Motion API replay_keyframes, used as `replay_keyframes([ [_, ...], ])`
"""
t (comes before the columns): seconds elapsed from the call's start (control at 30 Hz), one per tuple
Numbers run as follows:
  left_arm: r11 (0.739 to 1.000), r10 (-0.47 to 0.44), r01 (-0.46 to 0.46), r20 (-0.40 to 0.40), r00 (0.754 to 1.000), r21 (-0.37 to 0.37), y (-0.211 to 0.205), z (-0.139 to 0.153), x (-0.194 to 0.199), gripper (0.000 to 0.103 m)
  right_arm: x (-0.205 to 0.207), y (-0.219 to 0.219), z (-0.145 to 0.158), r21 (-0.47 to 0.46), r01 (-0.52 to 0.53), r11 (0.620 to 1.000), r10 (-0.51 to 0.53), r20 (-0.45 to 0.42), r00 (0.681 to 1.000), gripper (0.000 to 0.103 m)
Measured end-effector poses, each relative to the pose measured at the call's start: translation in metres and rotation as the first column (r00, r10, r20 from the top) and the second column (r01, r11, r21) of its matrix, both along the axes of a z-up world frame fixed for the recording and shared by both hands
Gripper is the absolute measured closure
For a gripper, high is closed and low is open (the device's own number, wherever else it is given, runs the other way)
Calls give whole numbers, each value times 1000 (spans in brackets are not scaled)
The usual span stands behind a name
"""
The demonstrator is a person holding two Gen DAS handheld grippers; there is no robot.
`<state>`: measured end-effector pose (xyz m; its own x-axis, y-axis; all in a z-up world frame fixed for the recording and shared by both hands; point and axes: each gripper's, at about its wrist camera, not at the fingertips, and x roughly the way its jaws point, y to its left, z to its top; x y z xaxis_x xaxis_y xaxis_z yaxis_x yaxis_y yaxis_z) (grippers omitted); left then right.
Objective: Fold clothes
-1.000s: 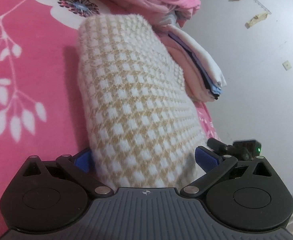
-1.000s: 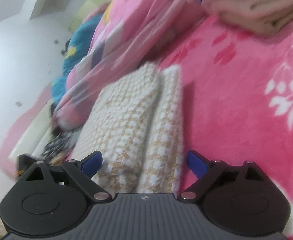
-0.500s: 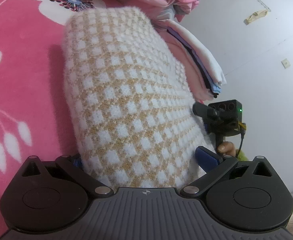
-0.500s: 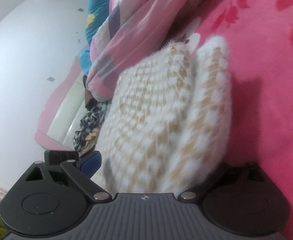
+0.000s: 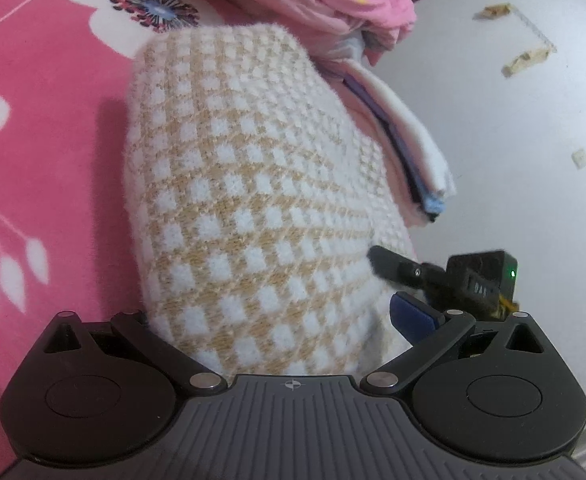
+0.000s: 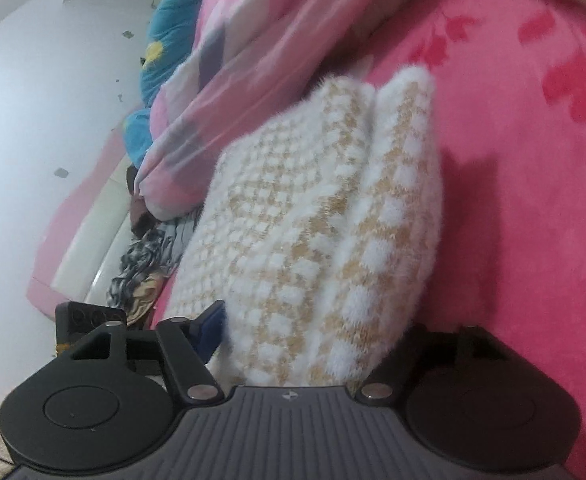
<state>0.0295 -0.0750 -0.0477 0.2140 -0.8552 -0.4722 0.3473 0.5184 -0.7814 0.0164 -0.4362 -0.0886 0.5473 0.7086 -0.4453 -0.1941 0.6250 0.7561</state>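
A: Where is the sweater [image 5: 253, 208]?

B: Folded into a thick bundle on the pink blanket [image 5: 45, 152] of the bed, held at two ends. Behind it lies a pink quilt [image 6: 253, 56], and beside it a stack of folded clothes [image 5: 405, 152].

A: The left tongs [image 5: 277, 320]?

B: They grip one end of the bundle; the fabric fills the gap, and one blue pad [image 5: 413, 314] presses its side. The other pad is hidden by the knit.

A: And the right tongs [image 6: 313, 332]?

B: Closed on the opposite end, where two folded layers show. A blue pad [image 6: 213, 328] touches the left side; the right finger is under the fabric.
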Motion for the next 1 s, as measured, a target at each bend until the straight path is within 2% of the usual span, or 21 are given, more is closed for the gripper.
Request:
replay_keyframes([
  [0.13,999,-16,18,45,999,-31,-8,31,-7,0,-13,-1,36,-33,12,999,-10,60,998,35],
  [0.27,995,-65,72,95,993,-68,-34,68,-3,0,-21,-16,77,-56,26,998,-19,134,991,35],
  [0.47,974,-189,209,196,962,-90,-104,131,29,0,-18,-62,171,-192,72,979,-21,258,966,35],
  [0.63,955,-225,268,278,934,-129,-183,172,75,0,4,-114,245,-319,126,940,-9,344,939,35],
  [0.77,946,-225,284,312,923,-157,-246,184,115,0,36,-165,285,-402,162,901,15,403,915,34],
  [0.9,945,-220,281,306,926,-170,-303,179,151,0,76,-214,296,-452,180,874,21,406,913,34],
  [1.0,945,-229,281,279,933,-165,-333,170,172,0,104,-241,293,-491,193,849,9,379,925,33],
])
